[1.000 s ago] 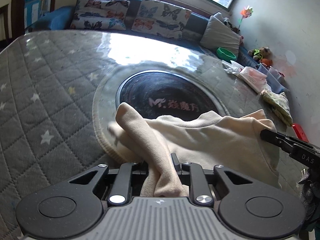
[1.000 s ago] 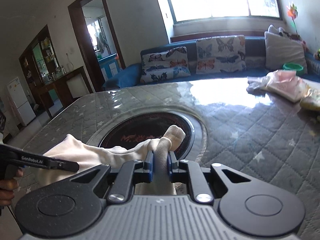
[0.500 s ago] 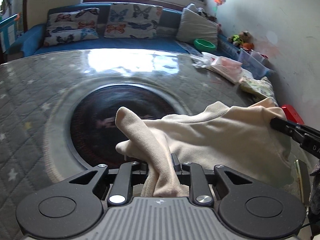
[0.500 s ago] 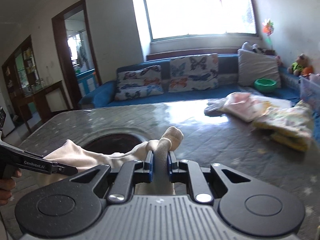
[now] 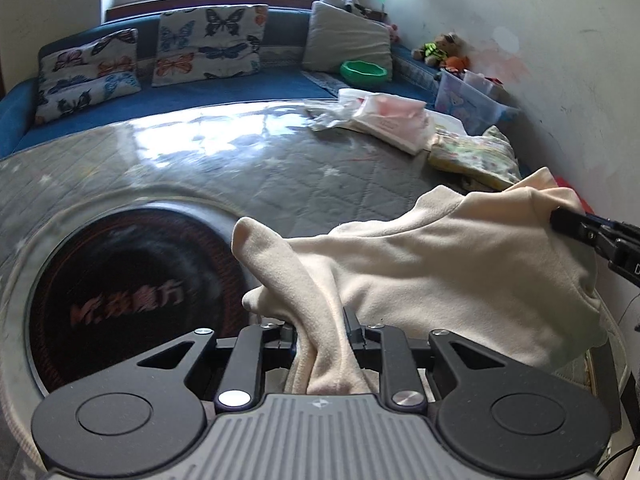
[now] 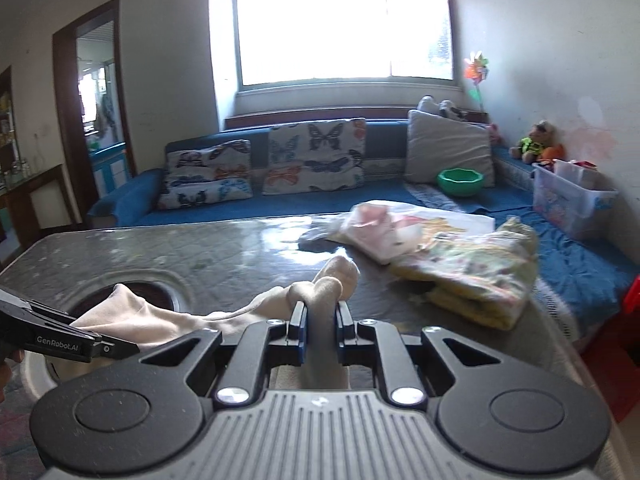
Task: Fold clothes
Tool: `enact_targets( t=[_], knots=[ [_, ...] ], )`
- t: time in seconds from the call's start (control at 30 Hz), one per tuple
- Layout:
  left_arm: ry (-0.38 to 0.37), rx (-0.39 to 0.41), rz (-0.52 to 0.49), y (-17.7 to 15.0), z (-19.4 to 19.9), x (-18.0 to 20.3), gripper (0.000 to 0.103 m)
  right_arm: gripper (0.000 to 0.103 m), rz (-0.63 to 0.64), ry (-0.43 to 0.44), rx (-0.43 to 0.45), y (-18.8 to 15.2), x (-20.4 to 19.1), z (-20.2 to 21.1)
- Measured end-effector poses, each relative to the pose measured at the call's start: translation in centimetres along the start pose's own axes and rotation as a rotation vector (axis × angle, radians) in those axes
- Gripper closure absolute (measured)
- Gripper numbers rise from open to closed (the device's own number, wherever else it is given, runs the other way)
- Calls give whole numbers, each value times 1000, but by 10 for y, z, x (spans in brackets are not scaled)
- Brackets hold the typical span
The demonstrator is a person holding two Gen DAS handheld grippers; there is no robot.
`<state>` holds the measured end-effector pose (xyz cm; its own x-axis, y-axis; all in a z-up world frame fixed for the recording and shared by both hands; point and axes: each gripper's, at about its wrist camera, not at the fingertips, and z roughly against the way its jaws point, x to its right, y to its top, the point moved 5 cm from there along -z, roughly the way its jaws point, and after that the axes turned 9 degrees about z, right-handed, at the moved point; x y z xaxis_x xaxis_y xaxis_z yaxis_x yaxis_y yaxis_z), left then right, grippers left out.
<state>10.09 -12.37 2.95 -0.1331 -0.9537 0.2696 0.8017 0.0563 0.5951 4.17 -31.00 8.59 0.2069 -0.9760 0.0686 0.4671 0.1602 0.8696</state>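
A cream garment (image 5: 460, 264) hangs between both grippers above the quilted table (image 5: 280, 168). My left gripper (image 5: 322, 324) is shut on one bunched end of it, which sticks up past the fingers. My right gripper (image 6: 322, 316) is shut on the other bunched end (image 6: 332, 280). In the left wrist view the right gripper's tip (image 5: 592, 236) shows at the right edge, against the cloth. In the right wrist view the left gripper (image 6: 60, 336) shows at the left edge with cloth (image 6: 140, 316) draped at it.
A dark round inset (image 5: 120, 292) sits in the table. Folded pink clothes (image 6: 384, 228) and a floral folded pile (image 6: 472, 268) lie at the table's far right. A blue sofa (image 6: 280, 204) with butterfly cushions, a green bowl (image 6: 460, 182) and a plastic bin (image 6: 568, 196) stand behind.
Both grippers have carried the cream garment to the right across the table, away from the round inset and toward the folded piles. Both stay shut on it.
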Motion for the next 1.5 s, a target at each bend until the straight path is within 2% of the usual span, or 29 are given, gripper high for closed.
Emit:
enact_targets(
  t=[0.33,0.43,0.73,1.13,1.3,1.5],
  knots=[
    [-18,-21,-50,8,-33,39,79,91,-36,-92,-23,-13,44,-6],
    [-9,-30,-59,6,-39,42,76,91,-41,-106,-32,-18,52,-8],
    [15,-48,-77,3,-53,45,75,90,-78,-151,-89,-37,71,-20],
    [30,-58,-86,0,-59,42,77,90,-64,-181,-124,-44,73,-29],
    [36,-59,-92,-2,-59,41,77,83,-63,-198,-133,-46,74,-32],
    [47,-58,-100,-4,-58,40,75,83,-57,-191,-133,-47,72,-29]
  ],
)
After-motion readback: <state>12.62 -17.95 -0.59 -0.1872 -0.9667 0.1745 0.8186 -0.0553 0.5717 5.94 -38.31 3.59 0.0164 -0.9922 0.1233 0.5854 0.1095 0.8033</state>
